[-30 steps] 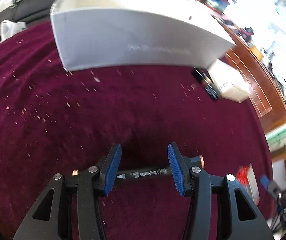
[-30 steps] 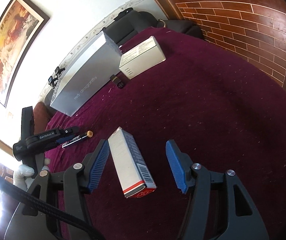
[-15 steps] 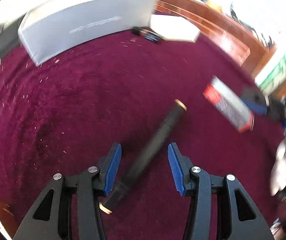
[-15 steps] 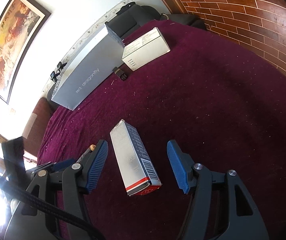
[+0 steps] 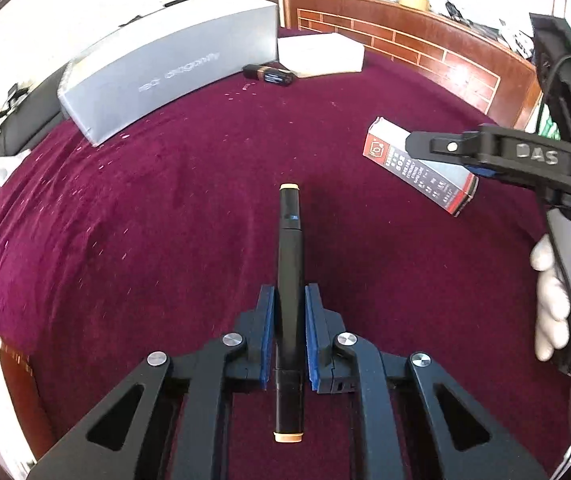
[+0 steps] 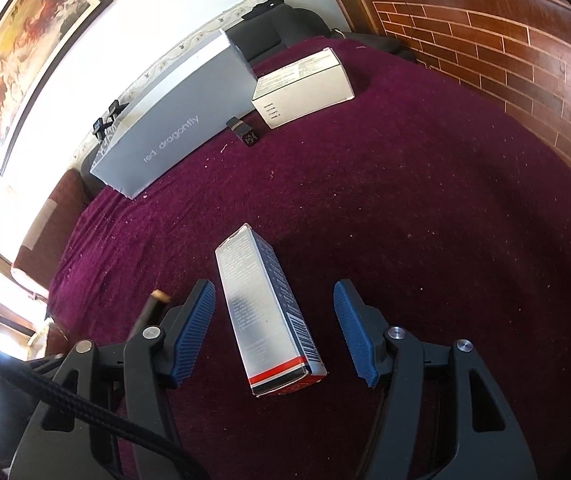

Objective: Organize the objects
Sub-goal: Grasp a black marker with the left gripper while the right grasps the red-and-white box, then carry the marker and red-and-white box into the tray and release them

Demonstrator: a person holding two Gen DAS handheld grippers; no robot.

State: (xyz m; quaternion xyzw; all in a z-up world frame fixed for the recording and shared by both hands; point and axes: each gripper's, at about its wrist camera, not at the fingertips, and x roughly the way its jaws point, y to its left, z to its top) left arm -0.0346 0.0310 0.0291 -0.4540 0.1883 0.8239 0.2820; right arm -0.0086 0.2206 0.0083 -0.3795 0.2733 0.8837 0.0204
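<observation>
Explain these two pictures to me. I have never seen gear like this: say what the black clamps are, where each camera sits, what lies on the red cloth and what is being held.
No machine here: a person holds a hand-worked clamp in each hand, each with a camera looking along its blue fingers.

Left camera view: the left gripper has just closed on a black pen. The gloved hand at the right edge holds the other clamp.

Right camera view: the right gripper is open, either side of a small carton lying on the red cloth, not gripping it.

Further back lie a long grey box, a white box and a small dark item.
</observation>
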